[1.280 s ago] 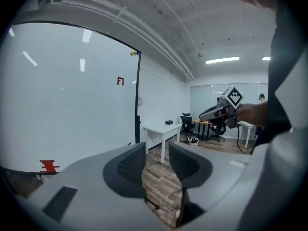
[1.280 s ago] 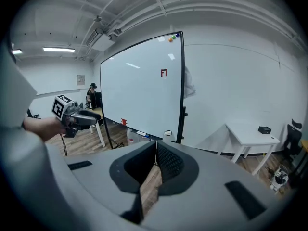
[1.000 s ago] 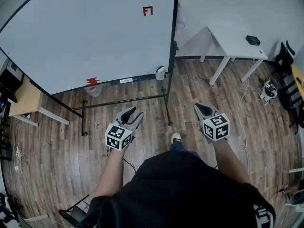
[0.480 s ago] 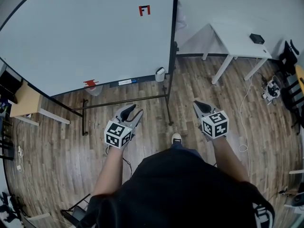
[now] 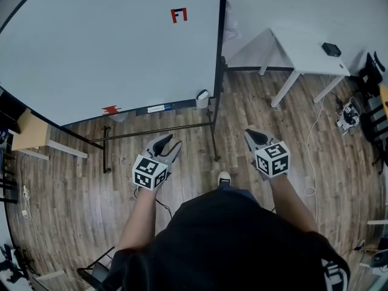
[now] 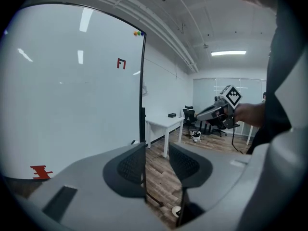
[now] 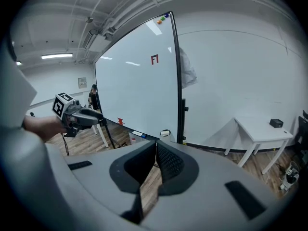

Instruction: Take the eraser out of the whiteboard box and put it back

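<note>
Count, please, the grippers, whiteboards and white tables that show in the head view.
Grippers: 2 (left gripper, right gripper)
Whiteboards: 1
White tables: 1
Total: 4

It was an office or meeting room. A large whiteboard (image 5: 109, 47) on a black wheeled stand (image 5: 157, 129) stood on a wood-plank floor (image 5: 73, 180), close to plain white walls (image 5: 285, 5). A white table (image 5: 303, 47) sat against the wall with a small black box (image 5: 331, 49) on it, and black office chairs (image 6: 191, 114) stood further back. Strip lights (image 6: 228, 53) ran along an open ceiling with exposed pipes (image 6: 168, 28). A wooden desk (image 5: 30, 135) and loose cables (image 5: 312, 132) lay at the sides.
</note>
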Tool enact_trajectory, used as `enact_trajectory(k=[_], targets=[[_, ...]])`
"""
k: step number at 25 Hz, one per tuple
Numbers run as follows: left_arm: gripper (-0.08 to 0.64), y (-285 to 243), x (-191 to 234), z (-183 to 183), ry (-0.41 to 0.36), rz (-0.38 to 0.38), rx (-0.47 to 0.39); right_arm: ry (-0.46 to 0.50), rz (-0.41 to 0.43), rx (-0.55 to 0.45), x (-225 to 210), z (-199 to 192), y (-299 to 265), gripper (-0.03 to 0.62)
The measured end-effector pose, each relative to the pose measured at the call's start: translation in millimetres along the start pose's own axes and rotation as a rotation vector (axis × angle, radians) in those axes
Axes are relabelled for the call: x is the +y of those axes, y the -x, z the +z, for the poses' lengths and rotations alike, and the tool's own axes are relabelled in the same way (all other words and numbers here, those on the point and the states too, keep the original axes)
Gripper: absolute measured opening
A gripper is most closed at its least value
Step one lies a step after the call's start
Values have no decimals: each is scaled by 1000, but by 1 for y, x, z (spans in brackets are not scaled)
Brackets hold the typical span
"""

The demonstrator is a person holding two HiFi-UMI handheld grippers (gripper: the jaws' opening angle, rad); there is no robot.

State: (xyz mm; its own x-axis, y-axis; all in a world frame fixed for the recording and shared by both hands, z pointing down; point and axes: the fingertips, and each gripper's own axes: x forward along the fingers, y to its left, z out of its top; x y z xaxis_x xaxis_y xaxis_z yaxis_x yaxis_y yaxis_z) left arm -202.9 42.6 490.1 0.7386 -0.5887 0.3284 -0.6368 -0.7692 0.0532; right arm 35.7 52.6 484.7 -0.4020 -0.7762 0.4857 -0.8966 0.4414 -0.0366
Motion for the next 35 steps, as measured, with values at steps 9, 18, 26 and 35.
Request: enact_trajectory(k=[9, 18, 26, 35], targets=[[160, -26, 9, -6, 12, 4, 41, -3, 28, 22, -24, 0, -22, -2], [160, -58, 23, -2, 16, 10, 71, -6, 36, 27, -54, 7, -46, -2], [160, -98, 31, 6, 34, 20, 91, -8, 63, 49, -85, 9, -69, -2], [160, -140, 37, 16, 47, 50, 113, -5, 113, 72, -119, 11, -93, -2]])
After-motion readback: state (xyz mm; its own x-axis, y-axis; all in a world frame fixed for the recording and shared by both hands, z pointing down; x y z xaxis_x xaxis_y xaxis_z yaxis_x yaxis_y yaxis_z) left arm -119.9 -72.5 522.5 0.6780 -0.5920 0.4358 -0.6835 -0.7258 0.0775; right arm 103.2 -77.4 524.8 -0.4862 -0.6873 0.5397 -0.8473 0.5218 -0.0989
